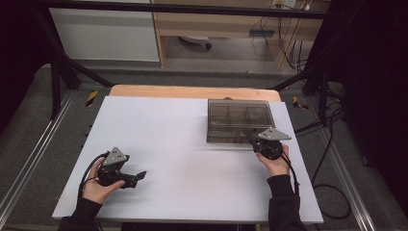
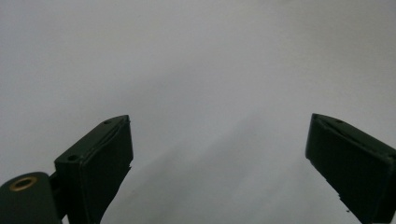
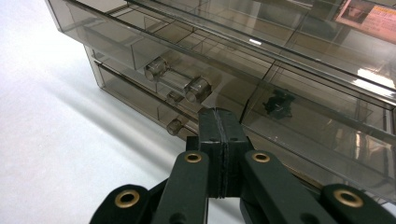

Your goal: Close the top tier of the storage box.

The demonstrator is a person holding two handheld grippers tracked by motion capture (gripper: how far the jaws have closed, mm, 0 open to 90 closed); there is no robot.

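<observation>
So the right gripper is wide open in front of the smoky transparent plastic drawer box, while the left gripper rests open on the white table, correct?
Not quite: the right gripper is shut, its black pads pressed together, as the right gripper view shows. It does face the smoky transparent plastic drawer box, and the left gripper is open over the white table.

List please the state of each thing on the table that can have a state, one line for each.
Drawer box: smoky clear plastic, standing on the white table, drawers pushed in.
Upper drawer handle: free, nothing grips it.
Right gripper: shut, empty, tips close to the box front.
Left gripper: open, empty, over bare table.
</observation>
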